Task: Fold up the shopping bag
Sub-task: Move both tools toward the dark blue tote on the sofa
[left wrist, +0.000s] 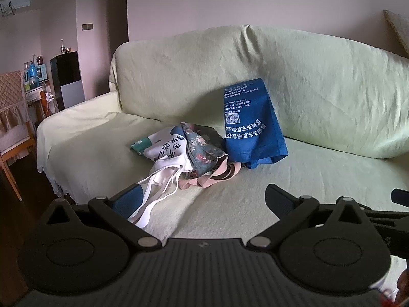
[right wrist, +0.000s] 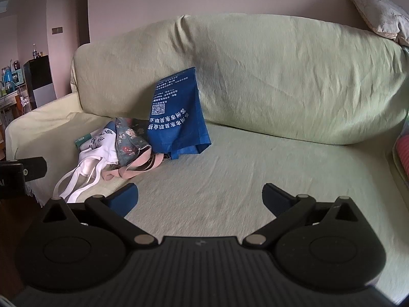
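A blue shopping bag (left wrist: 251, 125) (right wrist: 179, 120) with white print leans against the backrest of a pale green sofa (left wrist: 319, 168). Left of it lie a floral bag (left wrist: 204, 148) (right wrist: 129, 140) with pink handles and a white bag (left wrist: 163, 153) (right wrist: 97, 148) with long white straps (left wrist: 153, 194). My left gripper (left wrist: 204, 199) is open above the seat, its left finger over the white straps. My right gripper (right wrist: 200, 197) is open too, nothing between its fingers, well in front of the bags.
The sofa seat (right wrist: 281, 179) stretches bare to the right of the bags. A cushion (right wrist: 381, 12) rests on the backrest's right end. A black cabinet (left wrist: 67, 79) and a cluttered side table (left wrist: 33, 81) stand left of the sofa. The other gripper's body (right wrist: 23, 171) shows at the left.
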Tool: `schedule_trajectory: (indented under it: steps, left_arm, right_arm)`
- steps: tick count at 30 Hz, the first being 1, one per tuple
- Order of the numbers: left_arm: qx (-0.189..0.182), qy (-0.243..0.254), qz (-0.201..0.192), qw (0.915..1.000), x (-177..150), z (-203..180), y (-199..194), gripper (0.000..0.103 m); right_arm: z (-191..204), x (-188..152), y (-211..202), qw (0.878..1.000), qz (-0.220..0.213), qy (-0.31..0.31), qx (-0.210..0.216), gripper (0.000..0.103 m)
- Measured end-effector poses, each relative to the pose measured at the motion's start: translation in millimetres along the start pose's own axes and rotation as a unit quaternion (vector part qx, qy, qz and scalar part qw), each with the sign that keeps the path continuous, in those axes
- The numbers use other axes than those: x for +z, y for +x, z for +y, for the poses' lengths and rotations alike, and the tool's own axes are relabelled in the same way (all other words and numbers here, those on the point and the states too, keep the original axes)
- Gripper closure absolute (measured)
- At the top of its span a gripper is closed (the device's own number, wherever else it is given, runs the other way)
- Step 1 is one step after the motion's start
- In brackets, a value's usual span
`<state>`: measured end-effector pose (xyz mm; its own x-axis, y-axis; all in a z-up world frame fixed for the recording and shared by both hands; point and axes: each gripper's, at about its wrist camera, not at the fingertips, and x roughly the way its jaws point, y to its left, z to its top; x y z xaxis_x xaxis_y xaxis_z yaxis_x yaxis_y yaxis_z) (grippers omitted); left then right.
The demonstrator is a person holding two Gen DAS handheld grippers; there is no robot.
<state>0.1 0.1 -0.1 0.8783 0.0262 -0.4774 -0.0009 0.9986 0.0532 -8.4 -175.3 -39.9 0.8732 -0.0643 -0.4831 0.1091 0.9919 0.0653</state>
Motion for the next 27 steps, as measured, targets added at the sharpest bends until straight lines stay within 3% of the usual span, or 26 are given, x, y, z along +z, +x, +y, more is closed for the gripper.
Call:
schedule_trajectory:
  steps: [15, 27]
  left_arm:
    - [0.013, -0.016, 0.001, 0.9998, -3, 25, -4, 0.001]
    - [0.015, -0.025, 0.007, 0.9995, -3, 25, 4, 0.001]
  right_arm:
    - [-2, -3, 4, 1.000, -0.003, -0.006, 0.013, 0.001]
    - [0, 0, 8, 1.000, 0.004, -0.008, 0.013, 0.001]
